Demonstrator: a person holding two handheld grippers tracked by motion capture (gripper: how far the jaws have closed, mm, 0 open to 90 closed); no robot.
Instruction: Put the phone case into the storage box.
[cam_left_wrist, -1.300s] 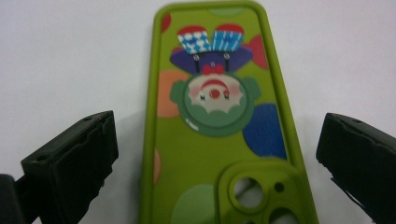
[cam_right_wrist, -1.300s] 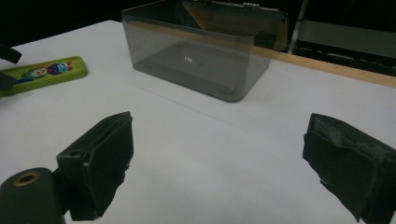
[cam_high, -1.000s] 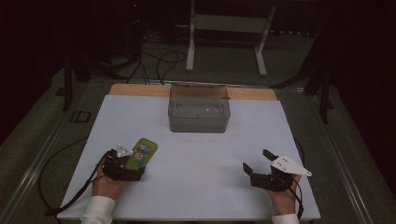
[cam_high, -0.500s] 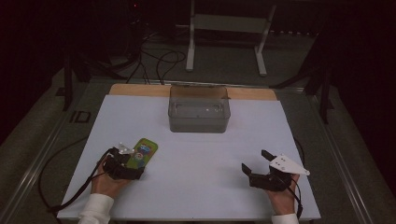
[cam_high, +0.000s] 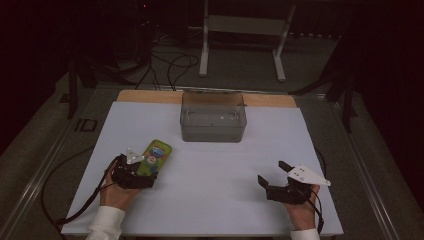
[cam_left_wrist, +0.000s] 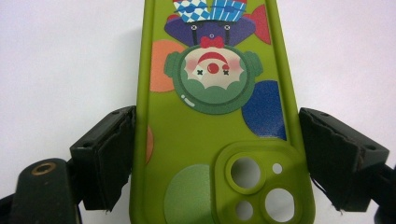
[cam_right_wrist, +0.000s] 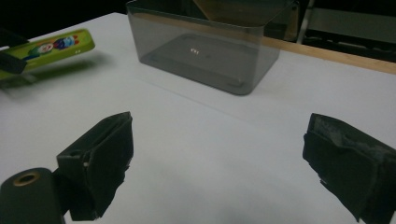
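Grasp step, likely. Green phone case (cam_left_wrist: 212, 140) near-left of clear bin (cam_high: 213, 116), between left gripper (cam_left_wrist: 212, 158) pads, spread, not yet pinching. Right gripper (cam_right_wrist: 219, 163) spread, idle. Next: squeeze, lift twd bin, prob.

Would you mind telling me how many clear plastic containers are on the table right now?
1. The clear plastic container sits at the far middle of the white table, near its wooden back edge, beyond the green phone case on the left. Nothing suggests another is hidden.
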